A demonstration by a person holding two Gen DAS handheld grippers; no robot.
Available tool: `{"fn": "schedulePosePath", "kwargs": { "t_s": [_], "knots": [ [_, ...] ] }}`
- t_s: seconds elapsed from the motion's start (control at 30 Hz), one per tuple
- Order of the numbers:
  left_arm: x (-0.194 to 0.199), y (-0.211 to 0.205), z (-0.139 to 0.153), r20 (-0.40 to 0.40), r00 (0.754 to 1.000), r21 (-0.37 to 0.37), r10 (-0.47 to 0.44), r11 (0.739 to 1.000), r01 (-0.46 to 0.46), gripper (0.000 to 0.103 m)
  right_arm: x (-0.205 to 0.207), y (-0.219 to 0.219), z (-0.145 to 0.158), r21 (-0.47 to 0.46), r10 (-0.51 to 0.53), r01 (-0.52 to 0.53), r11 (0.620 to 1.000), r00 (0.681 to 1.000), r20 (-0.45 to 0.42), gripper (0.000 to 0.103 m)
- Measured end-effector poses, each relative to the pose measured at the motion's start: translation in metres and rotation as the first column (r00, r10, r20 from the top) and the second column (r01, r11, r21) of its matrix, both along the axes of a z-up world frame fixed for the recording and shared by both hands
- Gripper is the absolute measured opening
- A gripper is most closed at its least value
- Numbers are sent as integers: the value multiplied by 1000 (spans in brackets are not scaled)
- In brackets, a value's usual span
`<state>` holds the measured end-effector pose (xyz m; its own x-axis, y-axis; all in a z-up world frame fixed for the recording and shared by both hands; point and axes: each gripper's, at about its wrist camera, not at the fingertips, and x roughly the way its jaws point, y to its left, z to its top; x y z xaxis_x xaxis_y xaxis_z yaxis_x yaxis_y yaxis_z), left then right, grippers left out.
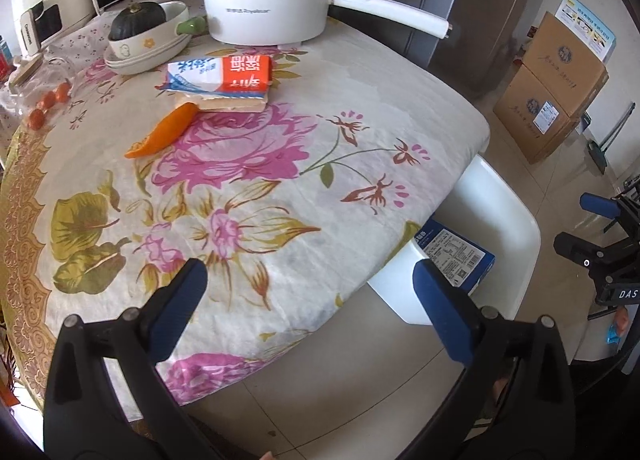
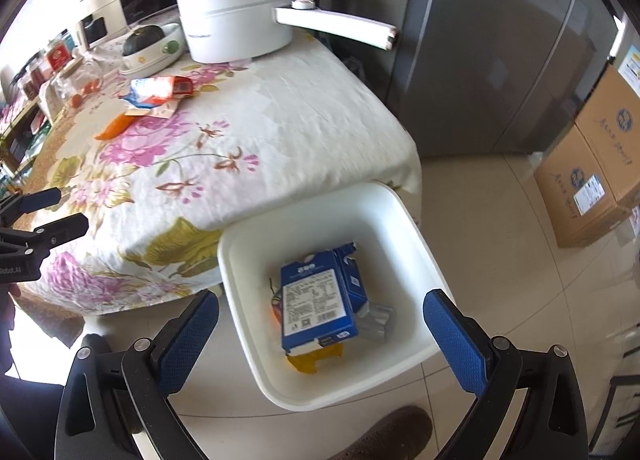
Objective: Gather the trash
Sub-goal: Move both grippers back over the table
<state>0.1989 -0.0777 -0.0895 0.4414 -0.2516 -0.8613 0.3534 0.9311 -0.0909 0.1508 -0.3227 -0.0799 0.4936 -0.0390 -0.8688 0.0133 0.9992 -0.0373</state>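
Note:
A white bin (image 2: 396, 212) stands on the floor at the table's corner; a blue carton (image 2: 316, 300) lies inside on other wrappers. My right gripper (image 2: 320, 324) hangs open above the bin with nothing between its fingers. My left gripper (image 1: 308, 292) is open and empty over the near edge of the flowered tablecloth (image 1: 256, 164). Farther up the table lie an orange-and-white packet (image 1: 224, 76) on a beige wrapper and an orange wrapper (image 1: 164, 130). In the left wrist view the bin (image 1: 516, 236) shows at the right with the carton (image 1: 456, 254) in it.
A white pot (image 1: 268, 0) with a long handle and a bowl holding a dark squash (image 1: 140, 20) stand at the table's far end. Small tomatoes (image 1: 48, 100) lie at the left. Cardboard boxes (image 1: 556, 88) stand on the floor by a grey fridge (image 2: 500, 60).

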Motion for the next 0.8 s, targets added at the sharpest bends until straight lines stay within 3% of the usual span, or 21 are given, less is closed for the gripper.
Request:
{"fn": "schedulePosePath", "kwargs": {
  "t_s": [0.8],
  "knots": [
    [20, 126, 6, 16, 977, 0, 212, 977, -212, 102, 58, 95, 10, 3, 109, -109, 994, 993, 52, 103]
  ]
}}
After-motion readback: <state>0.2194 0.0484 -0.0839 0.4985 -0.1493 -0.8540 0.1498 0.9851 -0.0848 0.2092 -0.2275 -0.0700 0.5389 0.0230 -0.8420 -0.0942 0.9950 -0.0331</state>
